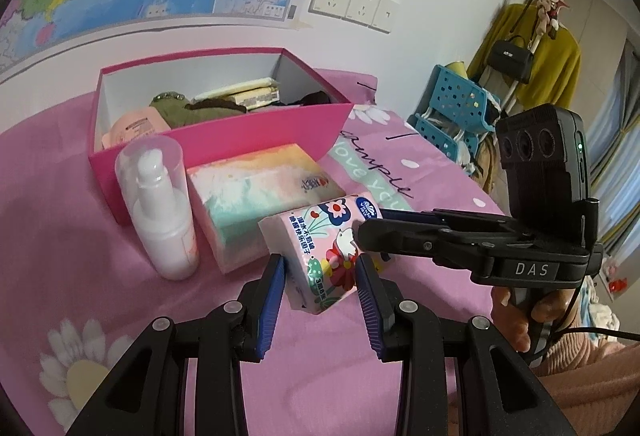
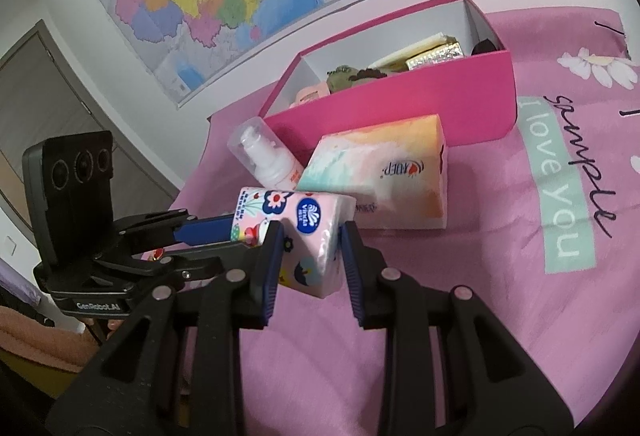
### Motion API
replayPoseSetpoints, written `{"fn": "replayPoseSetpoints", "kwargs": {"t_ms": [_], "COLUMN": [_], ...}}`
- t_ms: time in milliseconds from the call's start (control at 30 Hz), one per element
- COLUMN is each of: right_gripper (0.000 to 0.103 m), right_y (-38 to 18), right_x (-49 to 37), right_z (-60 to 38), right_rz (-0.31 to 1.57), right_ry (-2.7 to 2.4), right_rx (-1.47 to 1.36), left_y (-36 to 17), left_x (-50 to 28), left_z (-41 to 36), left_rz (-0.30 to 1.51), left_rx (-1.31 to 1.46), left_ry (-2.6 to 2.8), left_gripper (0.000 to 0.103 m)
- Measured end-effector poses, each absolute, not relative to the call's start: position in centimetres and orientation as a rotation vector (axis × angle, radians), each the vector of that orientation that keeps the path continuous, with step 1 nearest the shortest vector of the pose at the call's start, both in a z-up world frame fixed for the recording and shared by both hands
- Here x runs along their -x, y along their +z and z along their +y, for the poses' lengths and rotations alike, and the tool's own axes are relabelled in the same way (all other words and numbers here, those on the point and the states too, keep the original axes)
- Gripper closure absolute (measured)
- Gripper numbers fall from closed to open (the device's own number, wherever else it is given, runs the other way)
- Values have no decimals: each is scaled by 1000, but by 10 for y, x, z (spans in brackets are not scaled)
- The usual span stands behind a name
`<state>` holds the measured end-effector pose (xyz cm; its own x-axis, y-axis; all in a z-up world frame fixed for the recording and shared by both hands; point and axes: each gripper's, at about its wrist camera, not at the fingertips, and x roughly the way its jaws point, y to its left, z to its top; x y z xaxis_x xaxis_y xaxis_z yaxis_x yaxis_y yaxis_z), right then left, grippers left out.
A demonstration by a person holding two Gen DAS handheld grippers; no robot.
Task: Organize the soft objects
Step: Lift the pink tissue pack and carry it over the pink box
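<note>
The tissue pack [image 1: 326, 256] has glossy printed plastic wrap. The bottle [image 1: 164, 211] is smooth white plastic under a clear cap; the bedsheet [image 1: 100, 276] is matt cloth

Left gripper [image 1: 320, 276] and right gripper [image 2: 312, 248], black frames, blue pads, both clamped on same pack, angled downward.

Left claw [image 1: 320, 278]: black frame, ribbed blue pads [image 1: 272, 300], silver screws, "GenRobot.AI" mark | right claw [image 2: 308, 256]: same black-and-blue build, "DAS" label, three-lens camera block, green light, black cable | sleeve [image 1: 580, 364]: fuzzy pink
</note>
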<state>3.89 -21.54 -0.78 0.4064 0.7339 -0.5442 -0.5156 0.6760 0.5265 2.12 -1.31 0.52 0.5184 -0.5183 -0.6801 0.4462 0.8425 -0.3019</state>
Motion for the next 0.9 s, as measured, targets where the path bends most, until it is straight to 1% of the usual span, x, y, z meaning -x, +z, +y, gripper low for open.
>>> {"fn": "replayPoseSetpoints", "kwargs": {"t_ms": [900], "right_gripper": [70], "right_y": [10], "right_x": [-62], "right_z": [-222], "right_rz": [782], "right_ry": [786], "right_rx": [-301], "left_y": [14], "left_x": [-48], "left_z": [-20], "left_rz": [825], "left_rx": [95], "left_ry": [-574], "left_gripper": [67]}}
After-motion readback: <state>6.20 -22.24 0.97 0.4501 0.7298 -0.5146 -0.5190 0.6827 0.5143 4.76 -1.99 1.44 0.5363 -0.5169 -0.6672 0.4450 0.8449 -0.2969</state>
